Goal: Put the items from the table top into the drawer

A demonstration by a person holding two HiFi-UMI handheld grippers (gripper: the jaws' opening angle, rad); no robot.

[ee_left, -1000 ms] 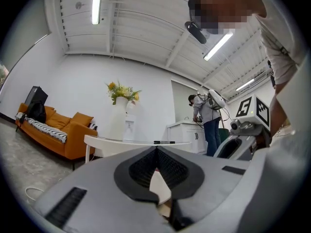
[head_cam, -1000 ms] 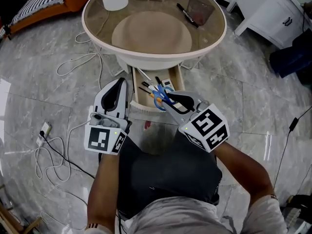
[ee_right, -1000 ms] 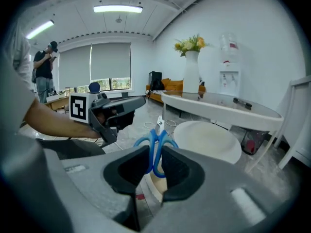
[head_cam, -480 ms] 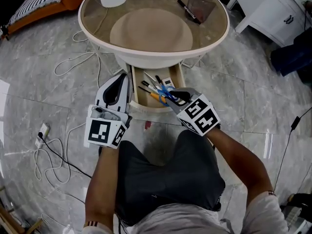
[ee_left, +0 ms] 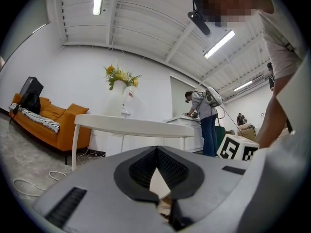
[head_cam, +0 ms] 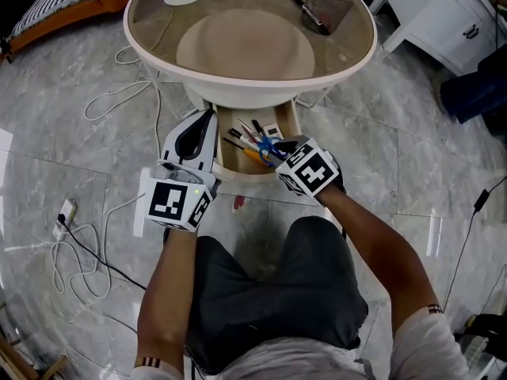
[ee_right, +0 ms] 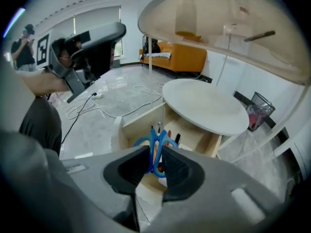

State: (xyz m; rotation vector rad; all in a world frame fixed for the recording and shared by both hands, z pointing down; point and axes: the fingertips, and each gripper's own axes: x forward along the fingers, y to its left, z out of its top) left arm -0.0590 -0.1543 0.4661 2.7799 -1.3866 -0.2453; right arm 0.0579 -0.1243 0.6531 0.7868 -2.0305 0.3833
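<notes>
Head view: my right gripper (head_cam: 282,155) has sunk, carrying blue-handled scissors (head_cam: 264,146) down into open wooden drawer (head_cam: 230,163) among pens. Left gripper (head_cam: 206,125) waits beside drawer.
Left gripper view: jaws pressed together, empty.
Right gripper view: jaws pinching scissors' handles over drawer floor; release looks next.

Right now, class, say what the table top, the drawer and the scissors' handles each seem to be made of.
Table top: likely glass, glossy; it reflects light, and the round shelf below shows through it.
Drawer: pale wood or board, matt; its flat walls look unpainted.
Scissors' handles: probably plastic; smooth, bright blue loops.
</notes>
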